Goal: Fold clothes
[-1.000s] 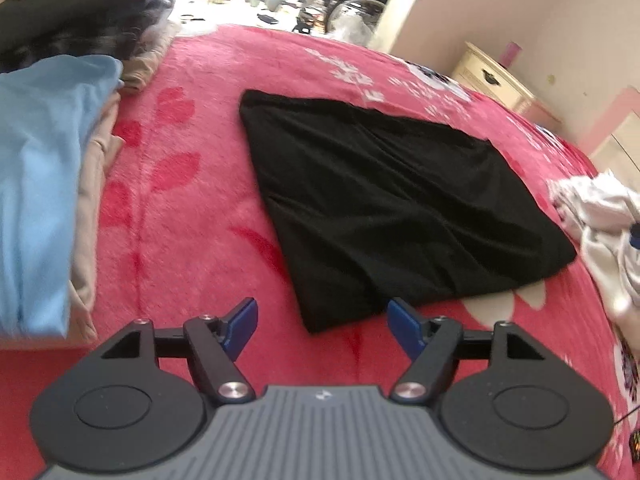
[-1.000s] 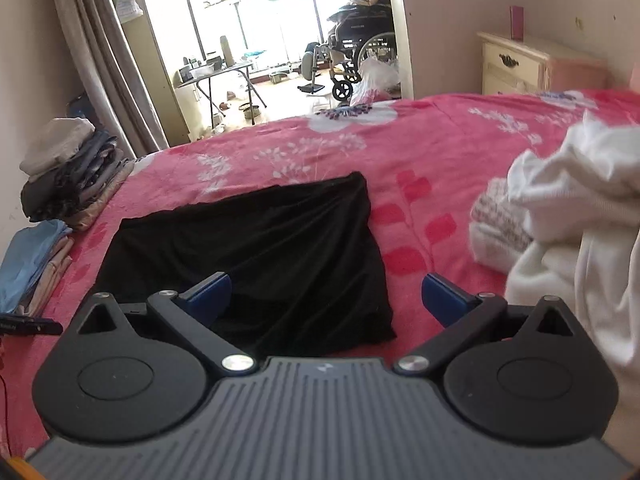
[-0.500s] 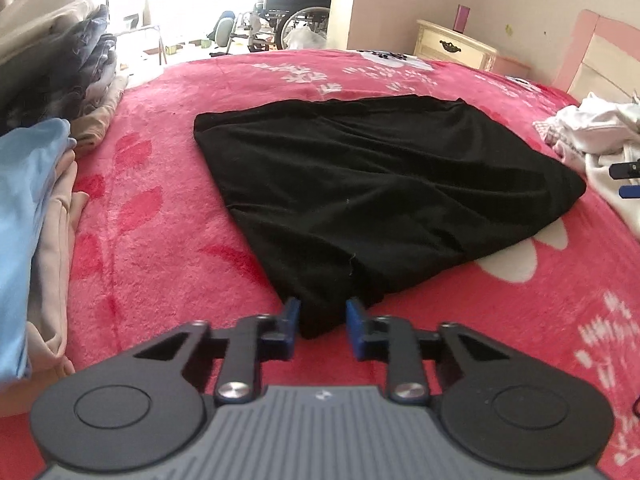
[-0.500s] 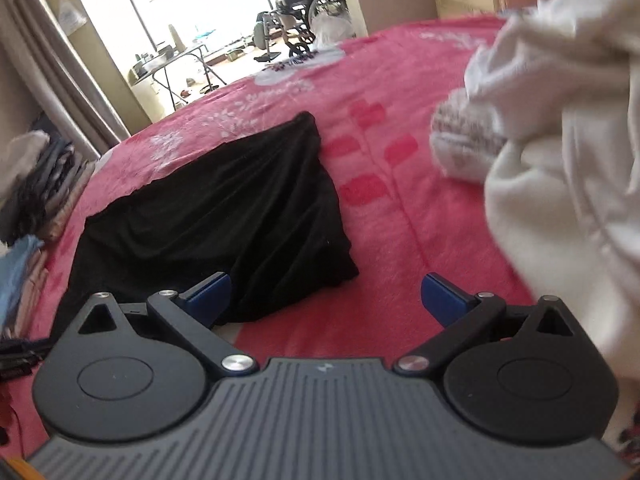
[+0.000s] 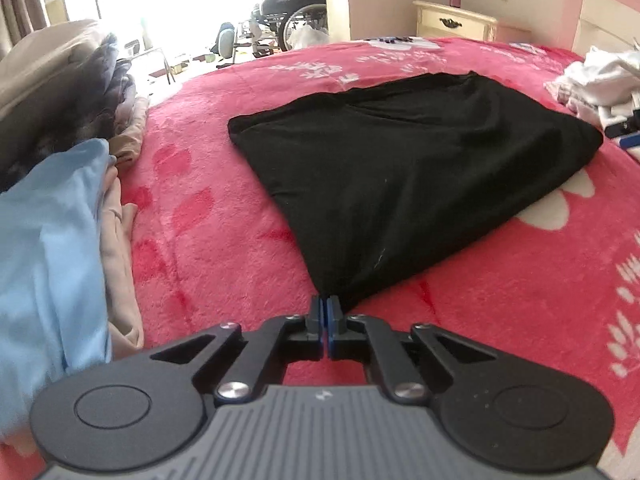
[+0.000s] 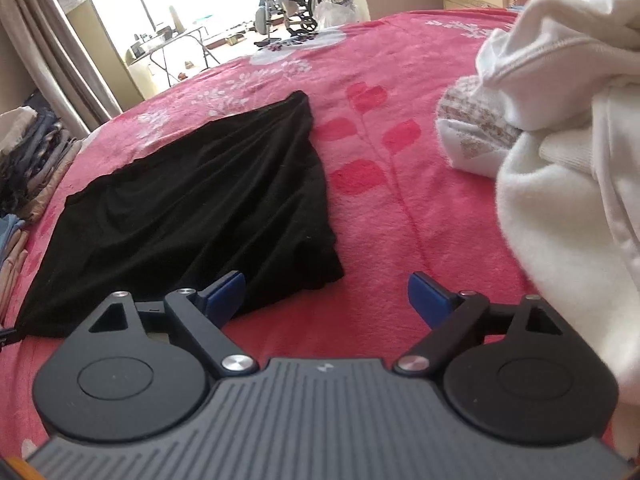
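Observation:
A black garment (image 5: 408, 184) lies flat on the pink floral blanket (image 5: 208, 240). My left gripper (image 5: 324, 307) is shut, its blue pads pinching the garment's near corner. In the right wrist view the same black garment (image 6: 192, 208) lies spread to the left. My right gripper (image 6: 326, 286) hangs low over the blanket by the garment's near right corner. Its jaws stand wide and are closing. That corner lies just ahead, between the fingers (image 6: 226, 288), and the pads do not press on it.
Folded clothes, light blue (image 5: 52, 248) over beige, are stacked at the left, with darker piles (image 5: 68, 92) behind. A heap of white laundry (image 6: 568, 128) crowds the right gripper's right side. A cream nightstand (image 5: 456, 24) and a wheelchair (image 5: 292, 8) stand beyond the bed.
The left jaws have shut onto the black garment's near corner and the wrist has rolled level. The right gripper has sunk toward the blanket and its jaws have narrowed slightly.

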A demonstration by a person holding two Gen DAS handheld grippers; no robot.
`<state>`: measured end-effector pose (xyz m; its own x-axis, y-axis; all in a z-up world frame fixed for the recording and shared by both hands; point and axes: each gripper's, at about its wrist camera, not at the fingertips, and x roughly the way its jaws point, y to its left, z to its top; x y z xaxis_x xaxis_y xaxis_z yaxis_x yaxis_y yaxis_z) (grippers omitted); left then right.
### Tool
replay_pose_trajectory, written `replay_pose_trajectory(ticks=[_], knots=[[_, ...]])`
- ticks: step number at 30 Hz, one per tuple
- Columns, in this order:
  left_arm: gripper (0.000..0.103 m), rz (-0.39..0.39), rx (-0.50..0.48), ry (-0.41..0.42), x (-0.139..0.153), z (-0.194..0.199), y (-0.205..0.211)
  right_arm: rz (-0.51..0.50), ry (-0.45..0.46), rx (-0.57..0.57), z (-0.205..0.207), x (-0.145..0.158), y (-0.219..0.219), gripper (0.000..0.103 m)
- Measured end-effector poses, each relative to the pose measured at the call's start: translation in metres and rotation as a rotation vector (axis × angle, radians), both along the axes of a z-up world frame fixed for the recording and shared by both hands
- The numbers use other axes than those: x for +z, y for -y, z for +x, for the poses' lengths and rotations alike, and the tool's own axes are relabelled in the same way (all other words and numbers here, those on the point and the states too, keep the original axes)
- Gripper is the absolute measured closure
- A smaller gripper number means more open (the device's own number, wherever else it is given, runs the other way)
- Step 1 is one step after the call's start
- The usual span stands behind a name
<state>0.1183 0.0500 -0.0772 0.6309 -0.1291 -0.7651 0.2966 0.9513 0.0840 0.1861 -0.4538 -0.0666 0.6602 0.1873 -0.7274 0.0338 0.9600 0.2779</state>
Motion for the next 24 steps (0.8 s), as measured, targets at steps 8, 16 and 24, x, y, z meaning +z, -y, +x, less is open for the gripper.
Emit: replay_pose_trajectory(ticks=[8, 16, 24], knots=[[0.086, -0.060, 0.033, -0.041, 0.005, 0.004, -0.008, -0.062, 0.004, 0.022, 0.001, 0.001, 0.002, 0.034], [0.070, -0.124, 0.067, -0.033, 0.007, 0.008, -0.006, -0.267, 0.054, 0.195, -0.002, 0.003, -0.030, 0.048], [0.084, -0.056, 0.057, -0.031, -0.010, 0.011, 0.012, -0.404, 0.072, 0.270, 0.008, -0.002, -0.050, 0.076]])
